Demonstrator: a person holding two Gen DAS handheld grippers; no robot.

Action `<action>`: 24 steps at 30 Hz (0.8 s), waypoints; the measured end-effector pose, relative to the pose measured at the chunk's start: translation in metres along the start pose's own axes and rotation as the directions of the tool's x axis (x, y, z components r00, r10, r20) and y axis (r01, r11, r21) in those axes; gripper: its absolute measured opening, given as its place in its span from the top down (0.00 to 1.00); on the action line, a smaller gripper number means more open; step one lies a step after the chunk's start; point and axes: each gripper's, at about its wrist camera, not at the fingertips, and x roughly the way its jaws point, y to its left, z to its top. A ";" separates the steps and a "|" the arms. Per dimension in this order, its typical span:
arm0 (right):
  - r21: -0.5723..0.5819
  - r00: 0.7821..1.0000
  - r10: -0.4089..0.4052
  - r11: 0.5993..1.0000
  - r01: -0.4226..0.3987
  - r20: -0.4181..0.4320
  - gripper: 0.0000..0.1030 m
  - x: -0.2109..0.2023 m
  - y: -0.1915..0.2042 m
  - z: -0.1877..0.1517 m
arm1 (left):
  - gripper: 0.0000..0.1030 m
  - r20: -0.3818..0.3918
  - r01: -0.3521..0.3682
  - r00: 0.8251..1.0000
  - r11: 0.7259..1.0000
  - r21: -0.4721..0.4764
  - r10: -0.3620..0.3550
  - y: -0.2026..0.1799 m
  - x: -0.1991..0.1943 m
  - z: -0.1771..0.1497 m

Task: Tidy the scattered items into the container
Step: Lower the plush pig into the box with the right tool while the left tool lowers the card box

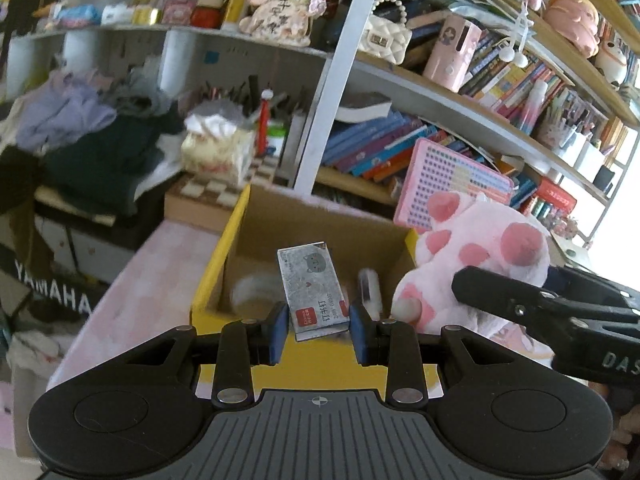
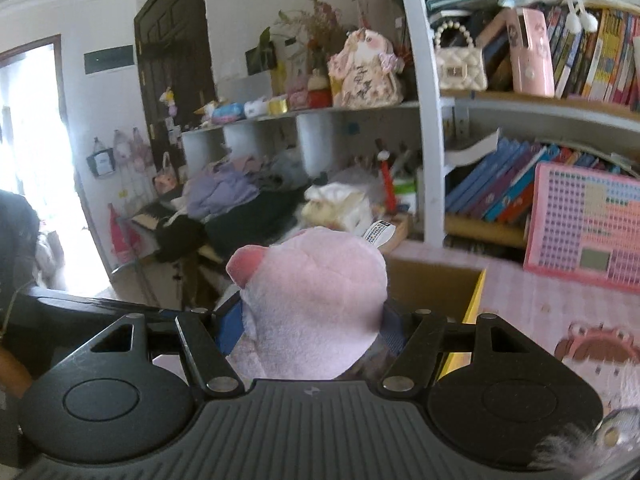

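Note:
In the left wrist view my left gripper (image 1: 319,334) hangs over the near wall of a yellow cardboard box (image 1: 218,264). A grey staples box (image 1: 313,290) sits between its blue pads with gaps on both sides, tilted over the opening. A white fluffy item (image 1: 252,286) and a small white object (image 1: 369,286) lie inside the box. My right gripper (image 2: 310,326) is shut on a pink plush paw (image 2: 316,296), also visible in the left wrist view (image 1: 476,256) beside the box's right edge.
A pink mat (image 2: 552,312) covers the table. A pink bead board (image 2: 588,232) leans against bookshelves (image 1: 400,148) behind the box. Clothes (image 1: 88,140) pile at the left. A grey fluffy item (image 2: 576,448) lies at the right wrist view's lower right corner.

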 end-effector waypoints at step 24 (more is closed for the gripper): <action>-0.215 0.930 -0.170 0.971 0.102 -0.325 0.30 0.179 -0.067 0.003 | 0.69 -0.208 -0.067 0.977 0.996 -0.061 0.053 0.001 0.178 0.061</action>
